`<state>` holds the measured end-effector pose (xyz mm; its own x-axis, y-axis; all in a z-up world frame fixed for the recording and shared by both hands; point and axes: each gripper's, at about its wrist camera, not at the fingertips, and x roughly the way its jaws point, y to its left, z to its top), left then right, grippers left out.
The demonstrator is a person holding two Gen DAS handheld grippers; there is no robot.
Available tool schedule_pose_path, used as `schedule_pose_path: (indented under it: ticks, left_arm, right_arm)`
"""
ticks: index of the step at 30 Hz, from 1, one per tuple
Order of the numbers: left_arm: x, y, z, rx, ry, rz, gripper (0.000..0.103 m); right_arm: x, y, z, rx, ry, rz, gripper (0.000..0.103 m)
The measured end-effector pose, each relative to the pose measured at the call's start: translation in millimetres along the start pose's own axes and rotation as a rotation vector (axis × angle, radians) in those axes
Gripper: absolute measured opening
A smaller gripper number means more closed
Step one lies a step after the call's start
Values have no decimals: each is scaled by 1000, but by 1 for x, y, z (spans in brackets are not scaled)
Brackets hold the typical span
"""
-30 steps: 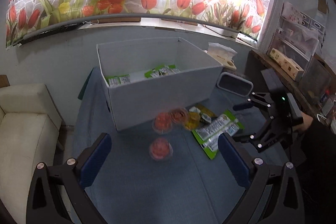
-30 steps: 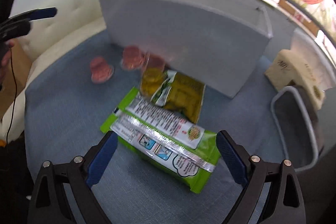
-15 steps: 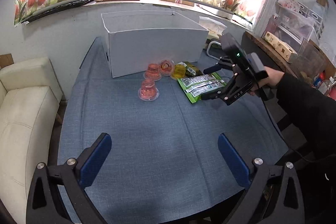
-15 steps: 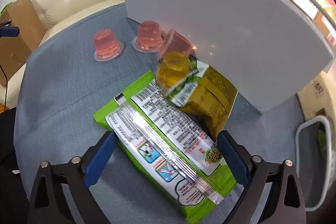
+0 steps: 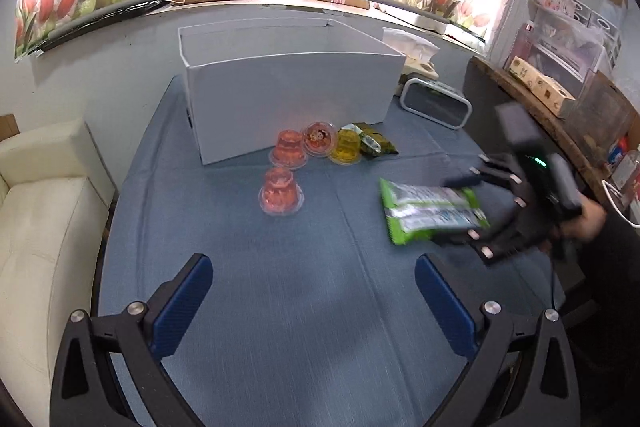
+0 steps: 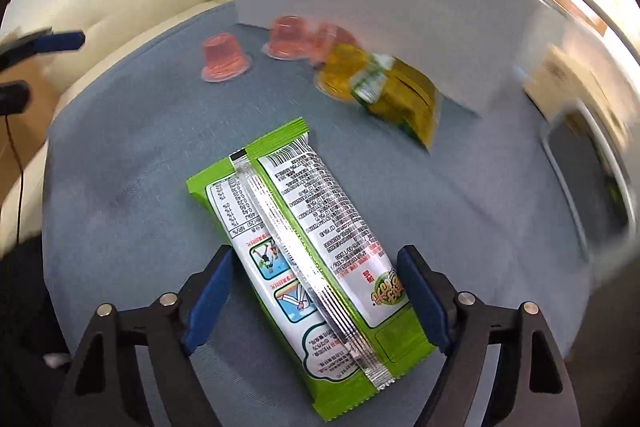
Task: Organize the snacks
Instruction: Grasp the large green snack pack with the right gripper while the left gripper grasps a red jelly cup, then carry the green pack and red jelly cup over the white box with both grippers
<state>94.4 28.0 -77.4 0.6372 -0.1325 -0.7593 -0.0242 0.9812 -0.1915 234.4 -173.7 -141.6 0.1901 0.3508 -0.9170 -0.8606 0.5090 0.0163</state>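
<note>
the right claw [image 6: 314, 303] pinches the light, crinkly, slippery green snack packet [image 6: 308, 251] across its width just above the bench [image 5: 280, 299], best held mid-body, while the left claw [image 5: 312, 301] hangs wide open, empty.

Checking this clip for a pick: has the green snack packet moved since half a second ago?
Yes. The green snack packet has come away from the yellow packet beside the white box, toward the camera, and sits between the right tongs.

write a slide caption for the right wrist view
Right gripper clamps green snack packet above blue tablecloth.
</note>
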Motion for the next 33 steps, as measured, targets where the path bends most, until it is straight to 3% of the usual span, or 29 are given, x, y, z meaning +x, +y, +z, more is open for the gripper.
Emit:
schedule_pose_path:
  ticks: [9, 11, 17, 23, 26, 33]
  left_arm:
    - [70, 9, 32, -20, 42, 5, 103]
    - [87, 15, 36, -51, 55, -18, 103]
    - [112, 27, 33, -71, 71, 38, 101]
    - [118, 29, 31, -37, 58, 64, 69]
    - [117, 35, 31, -54, 36, 50, 41]
    - [104, 35, 29, -27, -26, 7, 39]
  right_arm:
    - [-51, 21, -41, 357, -117, -43, 83]
    - [-62, 26, -45, 401, -151, -38, 82]
    - [-81, 42, -57, 490, -232, -16, 82]
    - [-92, 55, -57, 466, -253, -10, 80]
    - [-94, 55, -60, 482, -270, 6, 79]
    - [-87, 59, -62, 489, -264, 17, 78]
